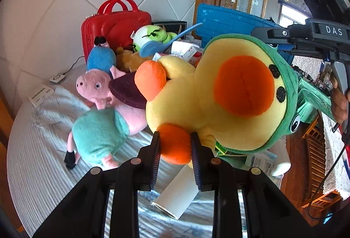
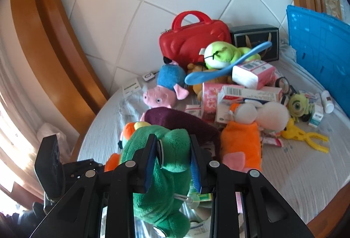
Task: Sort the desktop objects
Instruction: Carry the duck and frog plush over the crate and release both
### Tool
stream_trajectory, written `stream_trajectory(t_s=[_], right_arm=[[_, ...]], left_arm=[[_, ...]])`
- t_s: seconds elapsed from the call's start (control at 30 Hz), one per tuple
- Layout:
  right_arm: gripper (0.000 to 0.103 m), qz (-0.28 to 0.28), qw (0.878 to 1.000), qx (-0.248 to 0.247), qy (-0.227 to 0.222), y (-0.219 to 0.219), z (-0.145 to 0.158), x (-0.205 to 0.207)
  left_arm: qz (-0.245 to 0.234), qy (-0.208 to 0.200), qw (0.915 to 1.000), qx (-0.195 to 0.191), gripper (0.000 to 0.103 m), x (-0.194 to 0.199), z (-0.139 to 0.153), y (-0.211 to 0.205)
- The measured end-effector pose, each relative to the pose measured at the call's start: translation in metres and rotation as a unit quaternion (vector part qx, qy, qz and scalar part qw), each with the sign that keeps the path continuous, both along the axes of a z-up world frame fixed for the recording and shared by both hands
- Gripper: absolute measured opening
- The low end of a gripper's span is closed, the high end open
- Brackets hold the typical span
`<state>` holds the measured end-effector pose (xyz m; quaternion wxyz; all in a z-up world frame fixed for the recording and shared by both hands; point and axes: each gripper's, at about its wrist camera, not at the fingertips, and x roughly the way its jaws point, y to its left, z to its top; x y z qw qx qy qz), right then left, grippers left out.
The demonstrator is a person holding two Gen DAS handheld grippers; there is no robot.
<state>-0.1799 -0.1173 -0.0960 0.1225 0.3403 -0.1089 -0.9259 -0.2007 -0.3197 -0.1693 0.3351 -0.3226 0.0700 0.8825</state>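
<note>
Left gripper (image 1: 175,146) clamps the duck plush (image 1: 218,102) by one orange foot, duck hanging right of the pig plush (image 1: 98,111). Right gripper (image 2: 174,157) pinches its green hood (image 2: 159,163), nearer than the red case (image 2: 192,41); probably sharing the bulky load.

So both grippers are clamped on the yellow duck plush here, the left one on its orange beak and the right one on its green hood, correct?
Not quite. The left gripper is clamped on an orange foot of the yellow duck plush, not its beak, which sits free higher up, as the left wrist view shows. The right gripper does pinch the green hood.
</note>
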Motion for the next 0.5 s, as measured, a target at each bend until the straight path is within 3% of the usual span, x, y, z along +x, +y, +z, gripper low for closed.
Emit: stream_trajectory(t_s=[0.23, 0.5], right_arm=[[0.028, -0.024, 0.997, 0.011, 0.073, 0.043, 0.058, 0.026], [0.028, -0.031, 0.987, 0.039, 0.156, 0.121, 0.122, 0.059]], left_arm=[[-0.020, 0.052, 0.9984, 0.009, 0.025, 0.002, 0.053, 0.055], [-0.021, 0.107, 0.9935, 0.032, 0.025, 0.014, 0.108, 0.152]])
